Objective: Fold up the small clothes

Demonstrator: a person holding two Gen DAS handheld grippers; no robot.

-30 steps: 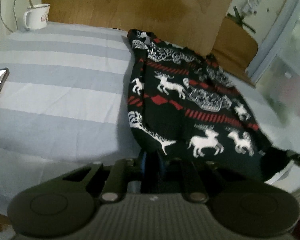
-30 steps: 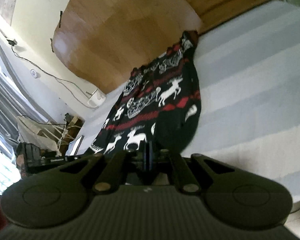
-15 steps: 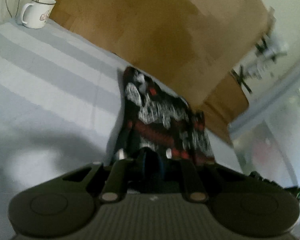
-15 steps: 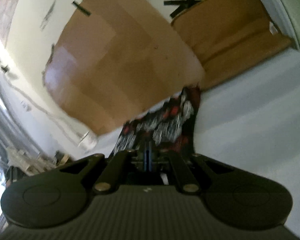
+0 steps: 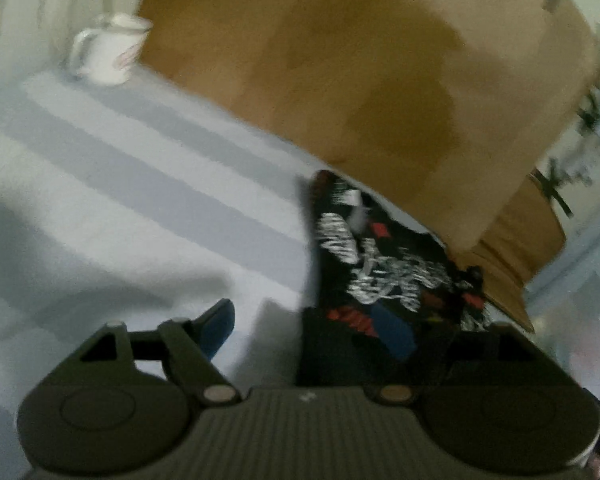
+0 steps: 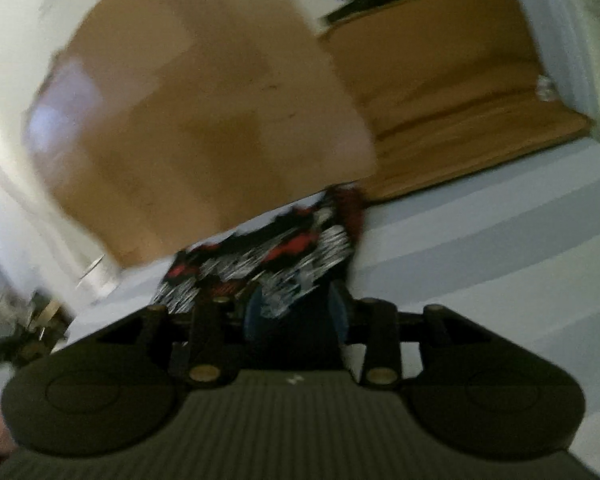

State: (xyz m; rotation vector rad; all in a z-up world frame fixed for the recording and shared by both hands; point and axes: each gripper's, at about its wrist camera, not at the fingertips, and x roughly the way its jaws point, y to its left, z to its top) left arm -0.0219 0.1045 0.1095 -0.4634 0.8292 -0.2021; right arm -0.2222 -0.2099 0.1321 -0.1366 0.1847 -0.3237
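A black sweater (image 5: 380, 260) with white reindeer and red bands lies bunched on the striped sheet (image 5: 120, 168), close under the cardboard. My left gripper (image 5: 306, 332) hovers at its near edge, jaws opening wide. The left pad (image 5: 220, 328) is over bare sheet, the right pad (image 5: 392, 336) is over the cloth, and neither presses on it. In the right wrist view the sweater (image 6: 284, 256) runs up from my right gripper (image 6: 296, 312), whose jaws are opening. Dark cloth sits loose between its blue pads (image 6: 338, 312). Both views are blurred.
A white mug (image 5: 108, 56) stands at the far left of the sheet. A large brown cardboard sheet (image 5: 360, 60) leans against the wall just behind the sweater. A tan cushion (image 6: 460, 100) is at the back right. Cluttered items (image 6: 12, 320) lie off the left edge.
Both grippers were shut on the sweater's near edge and carried it toward the cardboard, folding it over. Now both sets of jaws have parted and the cloth is let go.
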